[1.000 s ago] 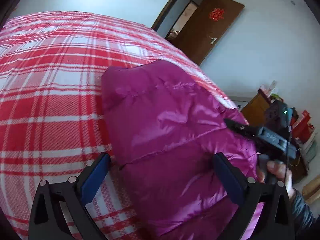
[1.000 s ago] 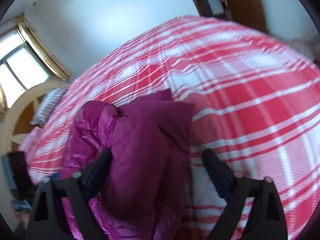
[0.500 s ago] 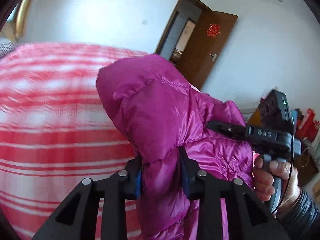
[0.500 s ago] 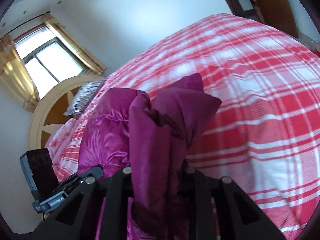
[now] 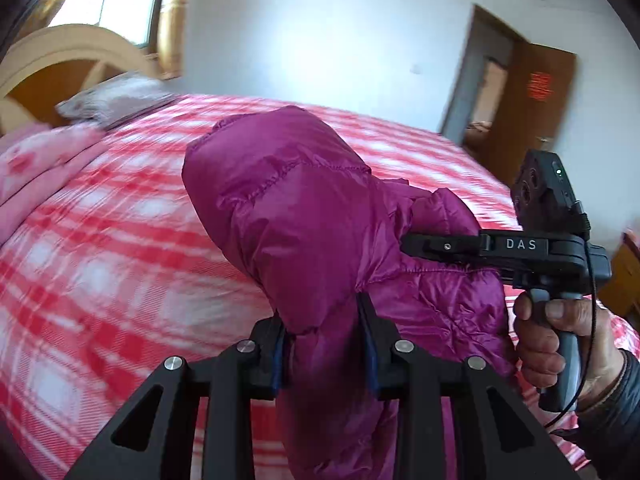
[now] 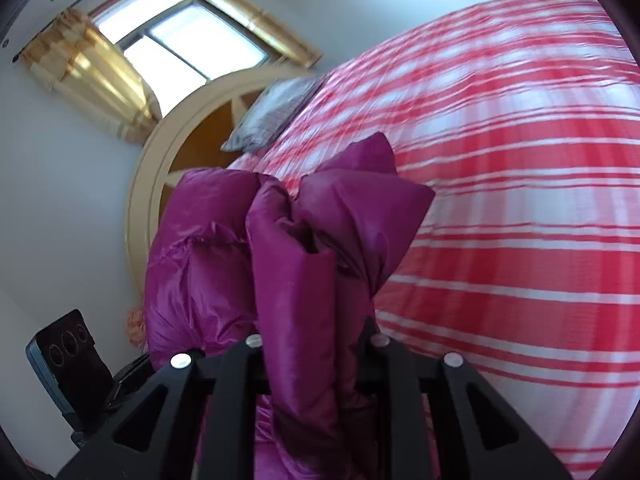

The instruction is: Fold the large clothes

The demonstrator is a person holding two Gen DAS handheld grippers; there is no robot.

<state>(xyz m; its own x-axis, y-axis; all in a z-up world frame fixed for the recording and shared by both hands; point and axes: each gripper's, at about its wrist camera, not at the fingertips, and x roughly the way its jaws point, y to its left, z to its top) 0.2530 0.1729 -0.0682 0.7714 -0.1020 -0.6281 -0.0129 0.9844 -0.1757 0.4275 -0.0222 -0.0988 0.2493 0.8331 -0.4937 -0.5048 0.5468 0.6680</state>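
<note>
jacket (image 5: 312, 216) puffy, light, slick; left gripper (image 5: 324, 344) and right gripper (image 6: 316, 344) each pinched tight on bunched edge between jaws.

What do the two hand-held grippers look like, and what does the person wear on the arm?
Both grippers are matte black frames with triangular cut-outs and round silver bolts. The left gripper has blue pads inside its jaws. The right gripper, seen from the side, carries white letters "DAS", a grey handle, a thin black cable and a black camera block with a green light. The hand comes out of a dark sleeve.
</note>
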